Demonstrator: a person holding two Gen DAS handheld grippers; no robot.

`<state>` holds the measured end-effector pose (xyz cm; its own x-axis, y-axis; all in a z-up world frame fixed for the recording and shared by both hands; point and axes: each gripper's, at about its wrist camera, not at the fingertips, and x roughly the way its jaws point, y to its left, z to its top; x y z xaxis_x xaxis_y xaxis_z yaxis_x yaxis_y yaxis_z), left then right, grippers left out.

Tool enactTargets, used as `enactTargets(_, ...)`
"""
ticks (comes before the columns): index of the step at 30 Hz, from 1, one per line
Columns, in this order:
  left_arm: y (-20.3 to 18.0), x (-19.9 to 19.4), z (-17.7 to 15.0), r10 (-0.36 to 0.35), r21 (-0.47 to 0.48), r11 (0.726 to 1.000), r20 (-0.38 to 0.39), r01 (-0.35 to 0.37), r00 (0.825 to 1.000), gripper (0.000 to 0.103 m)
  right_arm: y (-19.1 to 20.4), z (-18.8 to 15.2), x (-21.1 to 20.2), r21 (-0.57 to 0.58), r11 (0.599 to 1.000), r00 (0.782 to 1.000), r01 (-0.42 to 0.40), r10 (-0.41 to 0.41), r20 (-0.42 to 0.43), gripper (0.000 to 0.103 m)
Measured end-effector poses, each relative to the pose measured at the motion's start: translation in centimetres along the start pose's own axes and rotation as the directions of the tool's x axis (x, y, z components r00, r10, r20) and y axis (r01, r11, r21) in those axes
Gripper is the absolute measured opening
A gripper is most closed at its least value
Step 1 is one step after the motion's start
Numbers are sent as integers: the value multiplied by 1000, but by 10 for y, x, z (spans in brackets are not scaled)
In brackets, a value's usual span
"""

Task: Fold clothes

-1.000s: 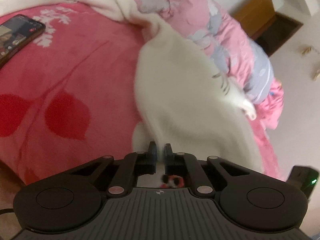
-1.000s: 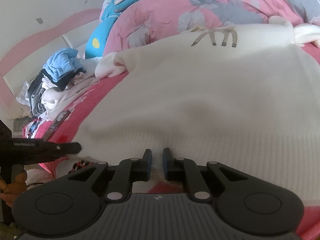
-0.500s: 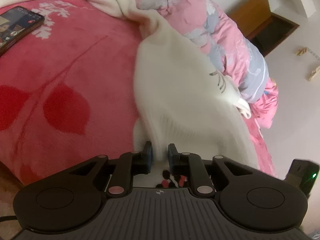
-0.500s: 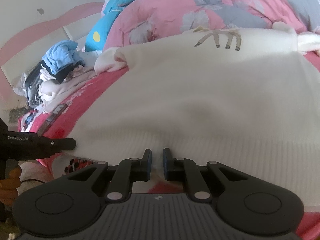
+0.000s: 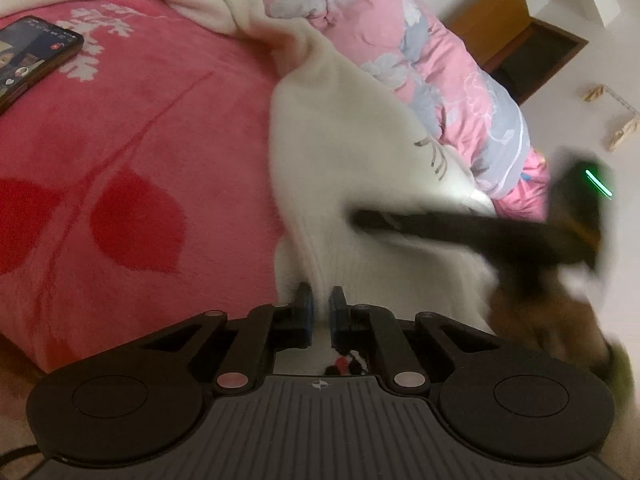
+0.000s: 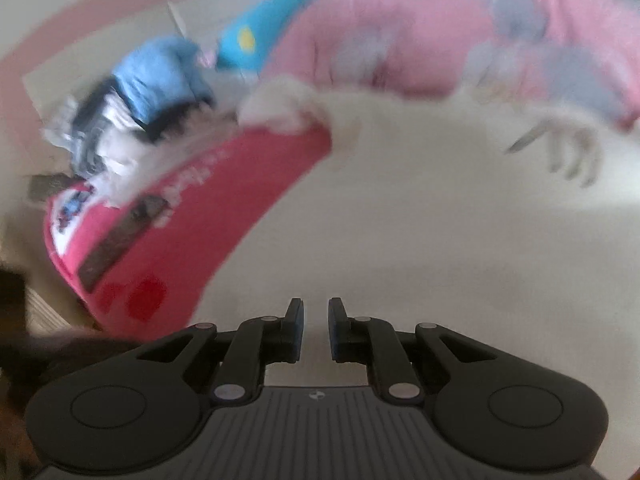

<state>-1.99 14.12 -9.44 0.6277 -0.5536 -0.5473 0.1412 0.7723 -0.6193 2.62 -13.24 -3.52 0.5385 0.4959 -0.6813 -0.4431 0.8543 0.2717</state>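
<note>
Left wrist view: the left gripper (image 5: 319, 300) pinches the ribbed hem of a white sweater (image 5: 352, 152) lying on the pink bed (image 5: 152, 128). The right gripper (image 6: 314, 316), jaws slightly spread, hovers over its blurred cream body.

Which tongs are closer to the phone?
Left. The left tongs pinch the sweater's hem on the phone's side; the right tongs reach over the sweater, farther away.
</note>
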Motion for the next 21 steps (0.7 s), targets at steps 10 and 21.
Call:
enactTargets(10,6,-2,-2,-31,-11,999,-5,31,1000,7,-27,52,57,167,985,991,-42,62,-115,5)
enactTargets(21,2,-4,1,-22,-4,1000,-18,22,1000,7,-85,72,36,323,943,997,79,-70,-40,6)
